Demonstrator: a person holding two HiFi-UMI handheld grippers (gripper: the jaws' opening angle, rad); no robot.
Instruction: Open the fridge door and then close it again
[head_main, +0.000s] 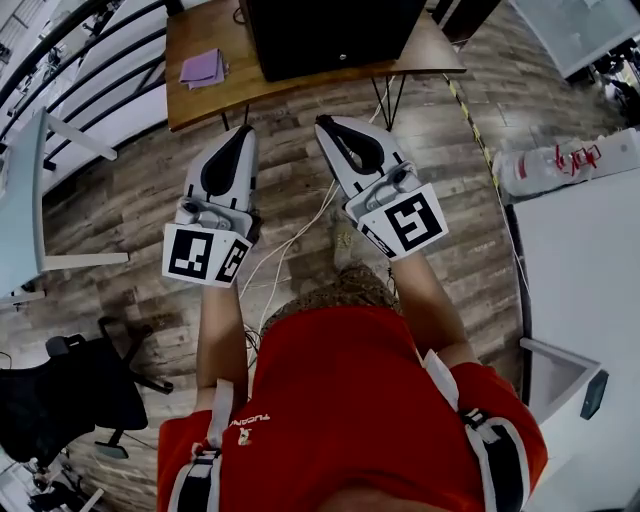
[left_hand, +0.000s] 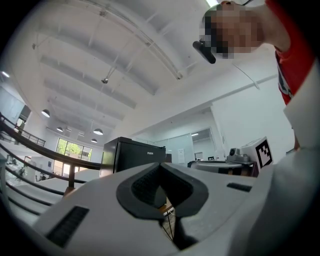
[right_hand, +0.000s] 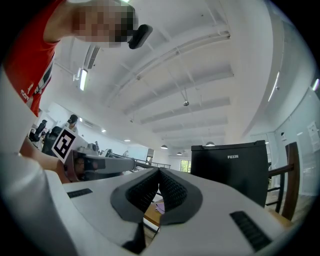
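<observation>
Wood-plank floor (head_main: 130, 200) under me, and at twelve o'clock a wooden bench (head_main: 200, 100) on thin black legs. On the bench stands the fridge (head_main: 330, 35), a squat, matte black box with flat, smooth panels, its badged front facing me. A purple cloth (head_main: 203, 68) lies on the bench at the fridge's nine o'clock.

My left hand-held gripper (head_main: 243, 131) is pinched right down, ribbed dark pads (left_hand: 145, 185) meeting, nothing between them. My right hand-held gripper (head_main: 326, 122) is the same: pads together, empty. Both are white plastic shells, held side by side and pointing ahead.

Here's what matters: the fridge lies straight ahead, well apart from both tips. The right one lines up with the middle of its front, the left with its nine o'clock edge. In the right gripper view it looms bigger, so I judge the right nearer. The door is shut, and I can't make out a handle or hinge side from here. Opening is not yet begun.
</observation>
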